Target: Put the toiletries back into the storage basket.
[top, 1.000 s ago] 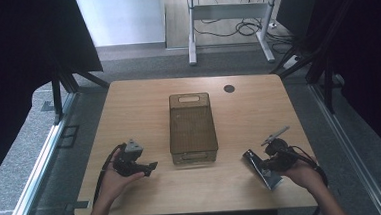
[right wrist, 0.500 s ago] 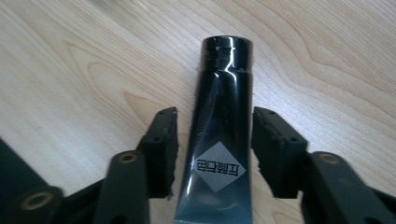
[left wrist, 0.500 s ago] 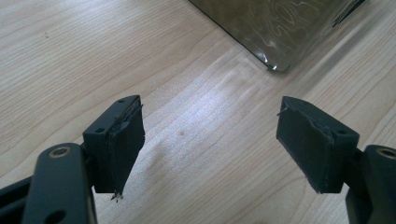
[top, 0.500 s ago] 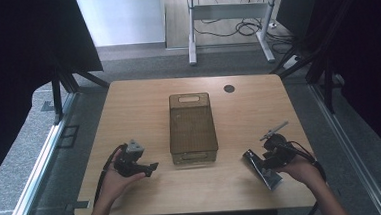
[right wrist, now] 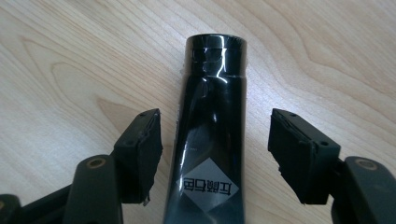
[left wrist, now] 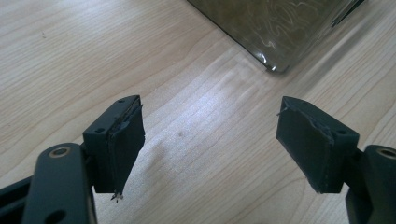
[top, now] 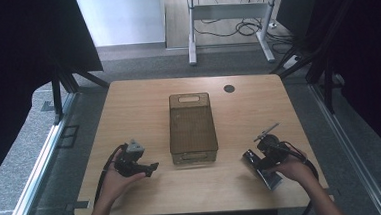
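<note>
Item 1: black tube (right wrist: 210,135). Glossy, with a round cap at the far end and a grey diamond label bearing characters. Lies flat on the worktop (top: 143,105), near its front right corner, well apart from the basket. In the right gripper view it runs between the 2 jaws, with a gap showing on either side of it.

Item 2: right hand-held gripper (right wrist: 215,158). Jaws stand wide apart and have just been opening; the pads do not press on the tube. In the high view it sits at the front right of the worktop, in the person's right hand (top: 290,169).

Item 3: left hand-held gripper (left wrist: 210,140). Jaws apart, nothing between them but bare wood. In the high view it is at the front left, in the person's left hand (top: 115,174), with a grey three-cornered plate on top.

Item 4: basket (top: 192,125). Smoky, translucent, rectangular, with a handle slot at its far end. Stands mid-worktop, between the 2 grippers. One rounded corner shows in the left gripper view.

Item 5: round dark grommet (top: 229,88), far side of the worktop, right of the basket.
</note>
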A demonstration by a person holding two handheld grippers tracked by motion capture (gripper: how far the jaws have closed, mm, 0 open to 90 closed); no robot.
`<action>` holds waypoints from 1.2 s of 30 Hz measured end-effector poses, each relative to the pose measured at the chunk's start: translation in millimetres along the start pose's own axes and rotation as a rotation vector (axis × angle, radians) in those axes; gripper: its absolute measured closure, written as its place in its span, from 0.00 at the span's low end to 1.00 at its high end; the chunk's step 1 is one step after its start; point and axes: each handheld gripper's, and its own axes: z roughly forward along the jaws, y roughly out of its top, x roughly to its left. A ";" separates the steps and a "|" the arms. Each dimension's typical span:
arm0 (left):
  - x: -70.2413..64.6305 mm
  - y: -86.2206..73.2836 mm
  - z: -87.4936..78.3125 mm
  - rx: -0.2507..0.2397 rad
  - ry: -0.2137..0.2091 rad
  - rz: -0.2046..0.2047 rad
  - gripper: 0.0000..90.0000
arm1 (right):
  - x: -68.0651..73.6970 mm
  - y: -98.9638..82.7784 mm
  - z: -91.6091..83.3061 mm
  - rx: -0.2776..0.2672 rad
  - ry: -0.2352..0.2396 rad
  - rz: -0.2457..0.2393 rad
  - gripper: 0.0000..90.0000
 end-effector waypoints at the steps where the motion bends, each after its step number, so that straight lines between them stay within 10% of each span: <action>1: 0.0 -0.2 0.7 0.003 0.000 0.000 0.26 | 0.7 1.5 4.3 0.016 -0.005 -0.001 0.36; 36: -2.4 1.2 1.6 0.002 -0.005 0.008 0.26 | -0.9 0.1 36.9 0.123 0.009 0.049 0.48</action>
